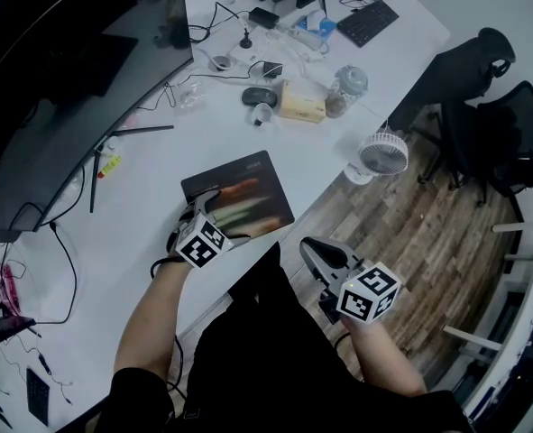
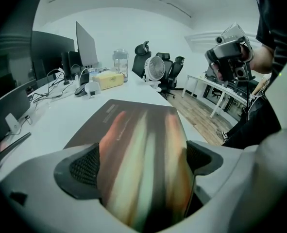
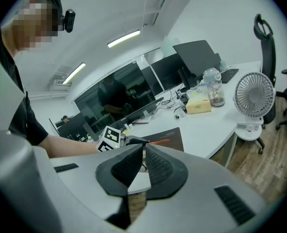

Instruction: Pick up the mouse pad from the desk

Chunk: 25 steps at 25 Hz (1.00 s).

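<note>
The dark mouse pad [image 1: 243, 197], with orange and green streaks, lies flat on the white desk [image 1: 320, 152] near its front edge. My left gripper [image 1: 205, 204] is over the pad's near left end, tilted down. In the left gripper view its jaws stand wide open [image 2: 143, 161], and the mouse pad [image 2: 143, 130] fills the gap between the two pads without being pinched. My right gripper [image 1: 313, 249] hangs off the desk's front edge, over the floor. Its pads meet at the tips [image 3: 144, 149] with nothing in them. The mouse pad [image 3: 167, 137] and the left gripper [image 3: 133, 141] show beyond it.
A small white fan [image 1: 382, 153] stands at the desk's right edge. A tissue box [image 1: 302, 100], a jar [image 1: 347, 88] and a mouse [image 1: 259, 96] sit behind the pad. A large dark monitor [image 1: 59, 106] fills the left. Black chairs [image 1: 491, 106] stand on the wooden floor.
</note>
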### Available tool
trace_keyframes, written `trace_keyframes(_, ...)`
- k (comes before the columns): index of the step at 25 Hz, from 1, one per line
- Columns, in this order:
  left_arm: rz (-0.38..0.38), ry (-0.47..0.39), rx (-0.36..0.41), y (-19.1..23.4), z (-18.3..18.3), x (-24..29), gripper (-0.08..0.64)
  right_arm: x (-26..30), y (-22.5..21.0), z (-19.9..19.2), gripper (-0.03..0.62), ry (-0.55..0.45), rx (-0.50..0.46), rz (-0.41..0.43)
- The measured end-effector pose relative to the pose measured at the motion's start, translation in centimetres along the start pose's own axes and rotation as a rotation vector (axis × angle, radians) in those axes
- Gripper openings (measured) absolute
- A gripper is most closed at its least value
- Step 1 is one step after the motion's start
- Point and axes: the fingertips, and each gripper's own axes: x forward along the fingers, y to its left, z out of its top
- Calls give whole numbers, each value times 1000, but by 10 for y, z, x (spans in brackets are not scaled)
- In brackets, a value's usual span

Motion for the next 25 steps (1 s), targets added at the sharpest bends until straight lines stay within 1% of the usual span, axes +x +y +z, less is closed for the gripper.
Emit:
trace_keyframes(9, -9, 6, 6, 4, 0, -2, 543, 12, 7, -3, 18, 15, 9, 27)
trace_keyframes(16, -5, 11, 0, 13, 1, -4, 478, 18, 6, -5, 18, 22, 18, 33)
trace_keyframes(18, -6, 15, -3, 13, 1, -4, 472, 18, 6, -4, 18, 22, 18, 33)
trace_keyframes(20, -20, 40, -1, 8, 0, -4, 473, 17, 7, -3, 18, 20, 19, 32)
trace_keyframes(21, -29, 60, 2, 5, -2, -3, 478, 16, 7, -2, 18, 19, 19, 32)
trace_keyframes(25, -52, 132, 36, -10, -7, 3, 574, 11, 4, 3, 18, 5, 21, 24)
